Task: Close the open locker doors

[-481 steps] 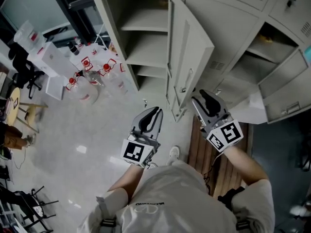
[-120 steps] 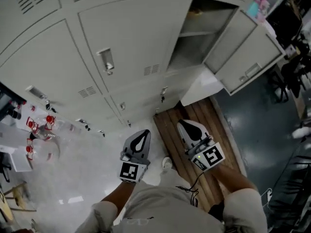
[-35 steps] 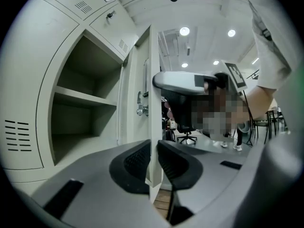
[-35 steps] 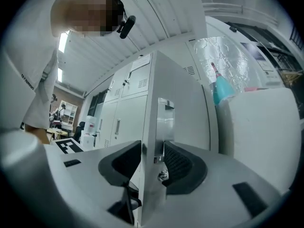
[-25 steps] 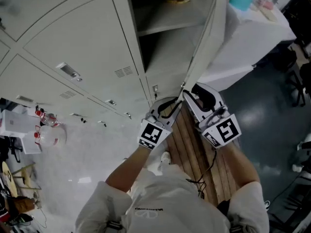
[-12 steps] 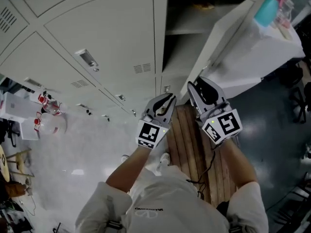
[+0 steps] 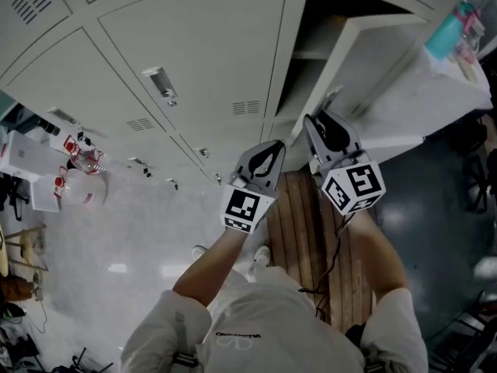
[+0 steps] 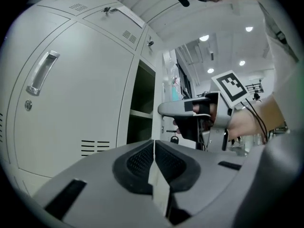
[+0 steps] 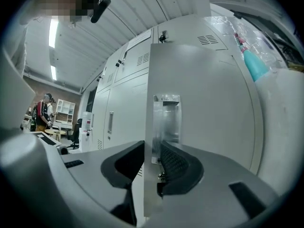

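Grey hand-held grippers meet at the last door left ajar in a bank of lockers, worked by a person standing on a brown slatted wooden platform [image 7: 307, 224]. The left gripper [image 8: 154, 146] has its jaws drawn all but together on nothing, having just been closing, and hangs just left of its partner, off the door. The right gripper [image 9: 153, 151] straddles the free edge of the pale grey steel locker door [image 9: 209, 127]. Its pads lie against either face beside the silver recessed handle [image 9: 166, 120], and its jaws have just been closing on that edge.

The door stands upright, long axis vertical, dead ahead of the right gripper and swung out towards the person. Its dark open compartment [image 7: 314, 18] lies beyond and to the left. The closing swing therefore looks bound to run leftward and away, led by the right hand, the nearer of the two.

A second ago the left gripper gaped at the door's lower edge; now it is closed and clear of it. In the earliest frame a tall locker further left also stood open. The cream-grey neighbouring doors [image 7: 210, 61] in sight are now all flush.
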### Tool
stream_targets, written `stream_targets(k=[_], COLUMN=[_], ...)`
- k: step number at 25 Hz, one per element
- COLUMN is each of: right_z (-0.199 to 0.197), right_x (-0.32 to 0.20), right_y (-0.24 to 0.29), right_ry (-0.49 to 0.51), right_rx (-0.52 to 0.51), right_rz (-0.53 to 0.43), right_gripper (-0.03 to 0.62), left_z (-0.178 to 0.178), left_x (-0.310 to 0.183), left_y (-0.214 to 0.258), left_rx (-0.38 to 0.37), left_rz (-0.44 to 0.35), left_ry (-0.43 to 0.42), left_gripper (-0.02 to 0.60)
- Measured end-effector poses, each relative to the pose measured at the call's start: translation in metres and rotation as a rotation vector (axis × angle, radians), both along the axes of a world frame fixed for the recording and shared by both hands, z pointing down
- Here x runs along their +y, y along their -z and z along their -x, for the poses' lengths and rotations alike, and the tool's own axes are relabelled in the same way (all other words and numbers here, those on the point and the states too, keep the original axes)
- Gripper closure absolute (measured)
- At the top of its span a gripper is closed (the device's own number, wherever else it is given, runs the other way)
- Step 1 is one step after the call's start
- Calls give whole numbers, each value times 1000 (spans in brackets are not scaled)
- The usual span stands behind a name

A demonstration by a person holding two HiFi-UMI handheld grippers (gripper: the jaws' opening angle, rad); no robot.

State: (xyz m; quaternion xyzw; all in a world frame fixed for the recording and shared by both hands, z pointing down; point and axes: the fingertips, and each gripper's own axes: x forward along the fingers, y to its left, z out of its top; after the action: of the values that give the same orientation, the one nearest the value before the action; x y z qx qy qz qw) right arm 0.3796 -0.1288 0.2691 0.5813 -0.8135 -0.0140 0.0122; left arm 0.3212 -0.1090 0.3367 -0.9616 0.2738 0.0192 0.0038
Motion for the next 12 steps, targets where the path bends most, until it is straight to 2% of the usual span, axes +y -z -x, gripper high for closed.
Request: stream_targets(k=[3,12], right_z=[3,8], right_x=[-15,-54], right_y=[1,1], right_ry=[0,1], right_rx=[3,-4], right_rz=[2,-17], right_gripper=[480,488], left_z=[-3,-43], left_x=[-13,-54], left_y=[5,-16], left_rx=[-5,-142], left_rz=[4,2], left_ry=[22,49], left_gripper=[577,578])
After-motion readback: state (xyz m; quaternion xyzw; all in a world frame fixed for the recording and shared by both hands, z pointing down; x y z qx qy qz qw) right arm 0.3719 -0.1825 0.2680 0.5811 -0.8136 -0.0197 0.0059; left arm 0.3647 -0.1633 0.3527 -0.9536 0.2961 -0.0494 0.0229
